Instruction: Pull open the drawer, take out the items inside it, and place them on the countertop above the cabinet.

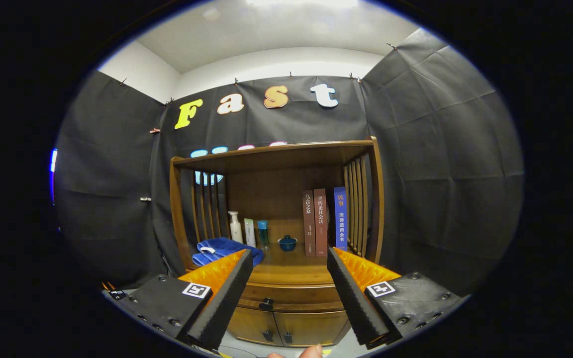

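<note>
Gripper view is showing the gripper (290, 258) with its fingers spreading wide and holding nothing. Between and just beyond them the closed drawer (289, 294) is sitting under the countertop (291, 271), its small dark knob (266, 303) offering the only hold. Being wooden, it is probably pulling stiffly; the knob looks small and likely slippery, so pinching squarely matters.
</note>
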